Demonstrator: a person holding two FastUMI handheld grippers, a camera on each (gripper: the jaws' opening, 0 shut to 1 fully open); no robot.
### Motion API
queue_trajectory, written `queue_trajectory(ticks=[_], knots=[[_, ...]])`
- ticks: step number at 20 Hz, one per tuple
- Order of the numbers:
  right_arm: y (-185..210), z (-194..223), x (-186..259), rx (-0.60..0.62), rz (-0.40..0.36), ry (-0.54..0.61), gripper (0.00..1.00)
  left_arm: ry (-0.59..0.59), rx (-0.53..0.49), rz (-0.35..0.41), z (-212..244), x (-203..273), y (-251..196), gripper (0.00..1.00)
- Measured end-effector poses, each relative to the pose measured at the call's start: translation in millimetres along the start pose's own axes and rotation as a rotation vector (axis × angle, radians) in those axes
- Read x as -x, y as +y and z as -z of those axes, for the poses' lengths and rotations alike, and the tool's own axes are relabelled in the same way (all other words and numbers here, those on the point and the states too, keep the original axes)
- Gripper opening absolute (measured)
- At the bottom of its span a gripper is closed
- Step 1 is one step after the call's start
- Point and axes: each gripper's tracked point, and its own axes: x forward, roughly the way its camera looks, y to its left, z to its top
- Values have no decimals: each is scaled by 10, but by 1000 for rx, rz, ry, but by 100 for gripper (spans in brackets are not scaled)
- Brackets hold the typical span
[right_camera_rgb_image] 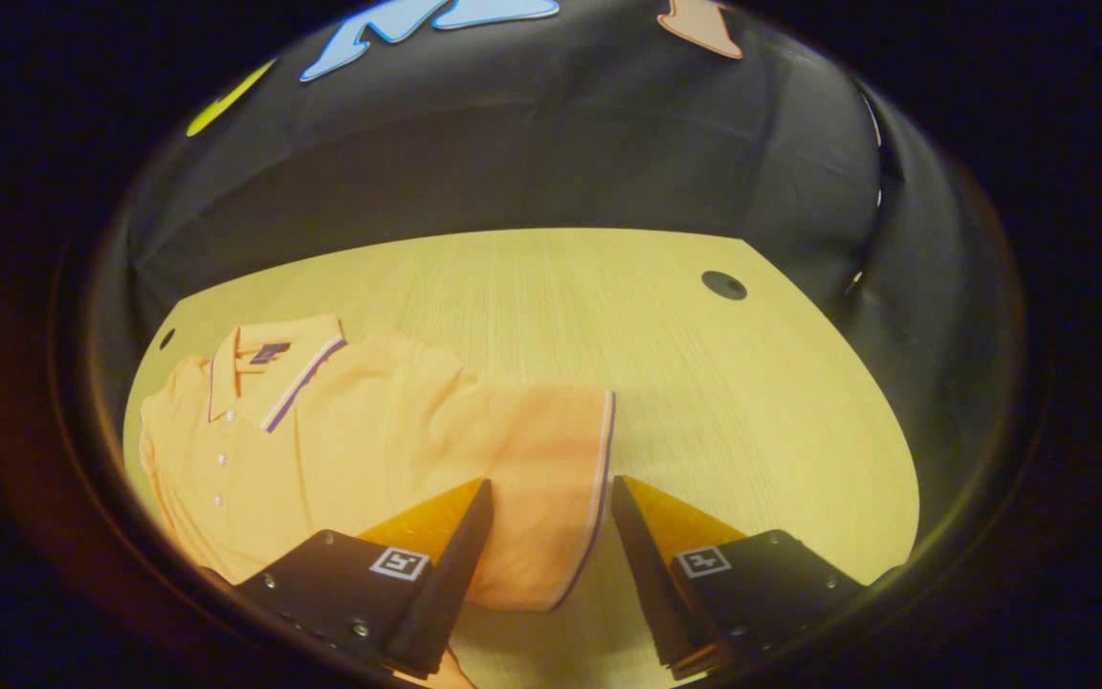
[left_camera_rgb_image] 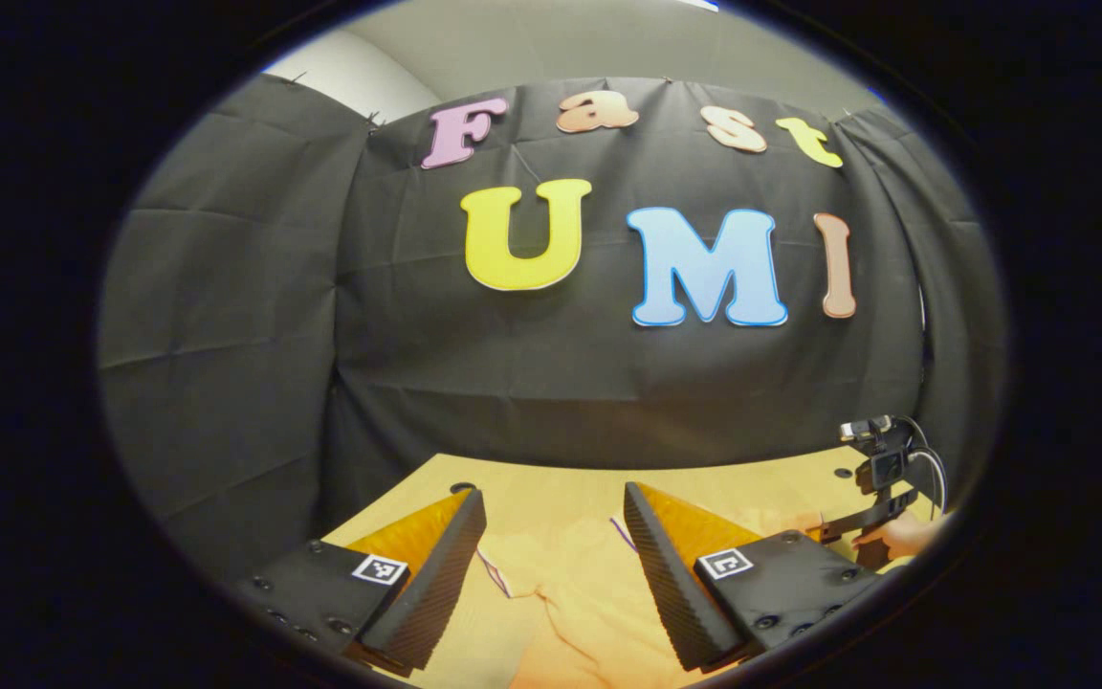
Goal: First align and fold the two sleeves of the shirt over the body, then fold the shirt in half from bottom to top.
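One orange polo shirt [right_camera_rgb_image: 388, 450] lies flat, front up, on the pale wooden bench [right_camera_rgb_image: 752, 402], near the bench's left edge as the right gripper view frames it. Count: one shirt, one collar [right_camera_rgb_image: 274, 368] with a dark-striped border, three small buttons on the placket, one spread short sleeve [right_camera_rgb_image: 551, 488], two round holes in the bench top, two grippers. In the right gripper view the collar points toward the bench's far left corner, beside the smaller hole [right_camera_rgb_image: 166, 338]; the body's long axis runs from that collar toward the near edge, and the sleeve's long axis runs crosswise, its striped cuff facing the bench's right side. The larger hole [right_camera_rgb_image: 723, 284] sits near the far right corner, well apart from the cloth. The right gripper [right_camera_rgb_image: 551, 498] hangs over the sleeve with its fingers spread wide and released, one finger over the sleeve fabric, the other just beyond the cuff, over bare wood; whether either tip touches cannot be told. In the left gripper view, the left gripper [left_camera_rgb_image: 556, 507] is likewise released, fingers wide apart, with shirt cloth lying between and below them and a striped edge near each finger. Farther off at that view's right edge, a hand [left_camera_rgb_image: 900, 536] holds the other gripper's body above the bench.
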Motion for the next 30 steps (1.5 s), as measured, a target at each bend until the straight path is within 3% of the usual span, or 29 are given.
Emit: queue_trajectory(ticks=[2,5,16,17,19,20,25,30], knots=[[-7,6,14,-28,-9,6,74,3,-2,-7,3,19,29,95],[-10,22,9,-22,-12,6,50,10,4,-13,36,52,58,96],[-19,2,25,-17,-19,3,50,6,-8,-7,18,74,23,96],[-9,6,22,-24,-20,5,18,7,-9,-6,17,73,13,96],[4,3,-23,-21,-6,4,18,8,-9,-8,29,88,21,95],[5,-2,-7,-15,-4,2,5,9,-9,-10,26,94,25,96],[27,-13,40,32,4,0,5,9,-6,-24,33,156,85,96],[99,-285,237,69,8,-88,5,0,-5,-38,1,219,123,96]])
